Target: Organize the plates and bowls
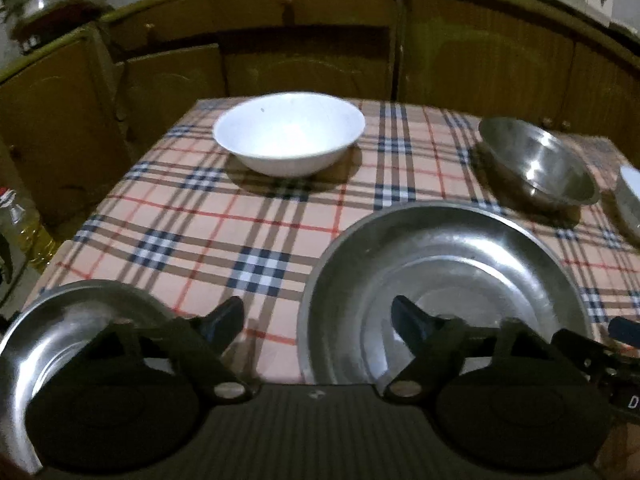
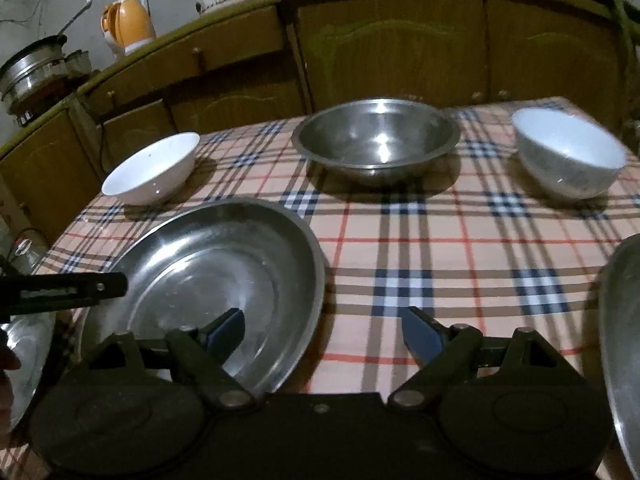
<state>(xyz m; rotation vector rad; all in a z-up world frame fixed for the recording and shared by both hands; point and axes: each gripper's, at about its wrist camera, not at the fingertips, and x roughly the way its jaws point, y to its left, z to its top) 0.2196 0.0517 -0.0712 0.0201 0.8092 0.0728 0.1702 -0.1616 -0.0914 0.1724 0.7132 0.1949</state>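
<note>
Okay, left wrist view first: the left tool (image 1: 318,320) hangs with its jaws spread wide and nothing between them, low over the near edge of the checked tabletop (image 1: 224,232). A big steel plate (image 1: 460,276) lies flat just under its right finger, and a second steel plate (image 1: 60,332) sits at the near left corner, partly hidden by the tool body. Further back, a wide white bowl (image 1: 289,133) sits mid-left and a steel bowl (image 1: 538,164) to the right; only the cropped rim of another white bowl (image 1: 630,200) shows at the right edge. Right wrist view: the right tool (image 2: 322,330) is also spread wide and empty, its left finger over the big steel plate (image 2: 208,272). The tip of the left tool pokes in from the left. A third steel plate (image 2: 624,340) is cut off at the right edge. Back row, well apart: wide white bowl (image 2: 154,170), steel bowl (image 2: 376,136), deeper white bowl (image 2: 570,152). Count: three steel plates, one steel bowl, two white bowls. Handling, my guess: the steel pieces look light, stiff and slick, so pinch the raised rim. The white bowls look ceramic, heavier and chippable; grip over the rim wall and set them down gently when nesting.
</note>
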